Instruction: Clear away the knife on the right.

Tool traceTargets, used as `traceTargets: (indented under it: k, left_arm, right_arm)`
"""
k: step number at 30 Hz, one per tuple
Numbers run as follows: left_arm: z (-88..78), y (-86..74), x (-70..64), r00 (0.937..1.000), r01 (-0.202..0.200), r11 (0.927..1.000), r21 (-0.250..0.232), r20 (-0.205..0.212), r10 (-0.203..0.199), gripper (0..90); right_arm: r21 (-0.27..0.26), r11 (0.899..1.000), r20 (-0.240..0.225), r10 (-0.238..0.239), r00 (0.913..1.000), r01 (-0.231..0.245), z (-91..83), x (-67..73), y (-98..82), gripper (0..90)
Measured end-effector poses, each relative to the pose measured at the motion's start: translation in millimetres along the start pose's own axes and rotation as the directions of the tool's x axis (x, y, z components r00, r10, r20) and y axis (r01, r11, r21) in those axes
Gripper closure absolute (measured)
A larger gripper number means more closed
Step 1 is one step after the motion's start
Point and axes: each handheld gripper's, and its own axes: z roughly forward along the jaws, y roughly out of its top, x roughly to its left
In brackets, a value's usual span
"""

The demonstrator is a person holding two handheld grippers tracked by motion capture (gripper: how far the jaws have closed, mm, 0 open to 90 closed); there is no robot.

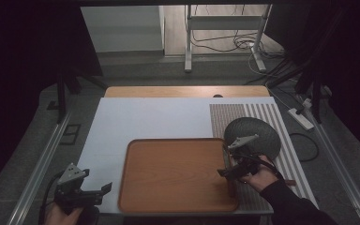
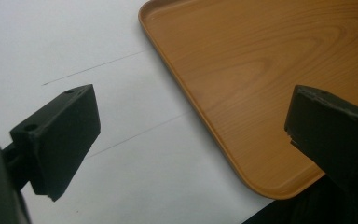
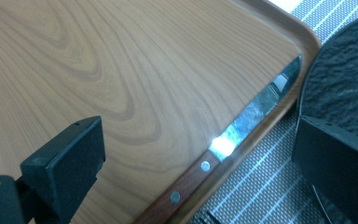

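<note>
Right tongs (image 3: 196, 154) wide, empty, above knife (image 3: 242, 128) lying on tray (image 1: 168, 173) right rim near worktop right edge; left tongs (image 2: 191, 140) wide, empty. Risk: knife slides off rim if nudged.

**What I count on the table**

From my station I count one wooden tray (image 1: 168, 173), one knife (image 3: 223, 144) lying along its edge, one dark round plate (image 1: 258, 133), one striped placemat (image 1: 286, 140) and one white board (image 1: 145, 119) under them all. I also count two grippers: left gripper (image 1: 104, 188) and right gripper (image 1: 222, 172).
</note>
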Motion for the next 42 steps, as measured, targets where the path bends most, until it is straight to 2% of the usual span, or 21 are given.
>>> traceTargets:
  k: [10, 23, 36, 42]
  left_arm:
    - [-0.2, -0.3, 0.3, 1.0000, 0.003, 1.0000, -0.001, 0.001, -0.003, 4.2]
    - [-0.9, -0.9, 1.9, 0.9998, 0.016, 0.9999, -0.005, 0.009, -0.016, 4.0]
    - [-1.4, -1.1, 3.7, 0.9994, 0.028, 0.9996, -0.010, 0.021, -0.027, 3.8]
    - [-1.6, -1.6, 4.7, 0.9990, 0.037, 0.9992, -0.013, 0.026, -0.036, 3.8]
  right_arm:
    - [-0.030, 0.999, 0.006, 0.020, 0.9998, -0.020, -15.7, -7.2, -12.4, 0.9]
    - [-0.079, 0.993, 0.048, 0.087, 0.9951, -0.083, -38.0, -16.2, -34.2, 0.9]
    - [-0.139, 0.980, 0.084, 0.152, 0.9847, -0.140, -60.1, -22.3, -55.8, 0.0]
    - [-0.166, 0.972, 0.105, 0.188, 0.9764, -0.170, -69.3, -23.0, -66.4, 0.0]
